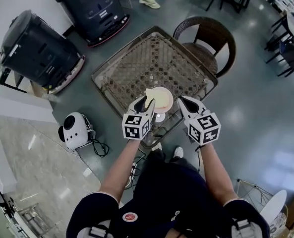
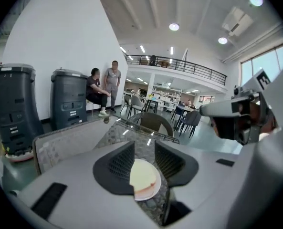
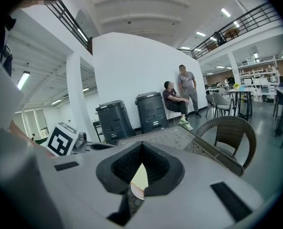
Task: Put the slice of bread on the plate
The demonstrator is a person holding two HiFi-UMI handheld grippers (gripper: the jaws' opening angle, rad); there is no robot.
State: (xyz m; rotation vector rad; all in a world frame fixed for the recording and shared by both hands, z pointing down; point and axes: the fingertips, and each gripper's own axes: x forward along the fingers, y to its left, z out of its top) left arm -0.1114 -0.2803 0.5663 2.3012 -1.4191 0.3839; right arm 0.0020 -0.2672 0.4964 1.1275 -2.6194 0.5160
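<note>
A pale slice of bread (image 1: 156, 97) lies on a small white plate (image 1: 165, 104) at the near edge of the glass-topped wicker table (image 1: 137, 58). My left gripper (image 1: 146, 101) hangs open just above the plate's left side, nothing between its fingers. In the left gripper view the bread (image 2: 142, 174) and plate (image 2: 151, 191) show through the gap of the left gripper (image 2: 144, 144). My right gripper (image 1: 183, 100) sits to the right of the plate, fingertips together. In the right gripper view the right gripper (image 3: 141, 144) is shut, with the bread (image 3: 140, 178) below it.
A wicker chair (image 1: 208, 41) stands at the table's far right corner. Two dark bins (image 1: 37, 51) (image 1: 94, 6) stand to the left and far left. A white round device (image 1: 75, 129) with a cable sits on the floor. Two people (image 2: 103, 89) are by the wall.
</note>
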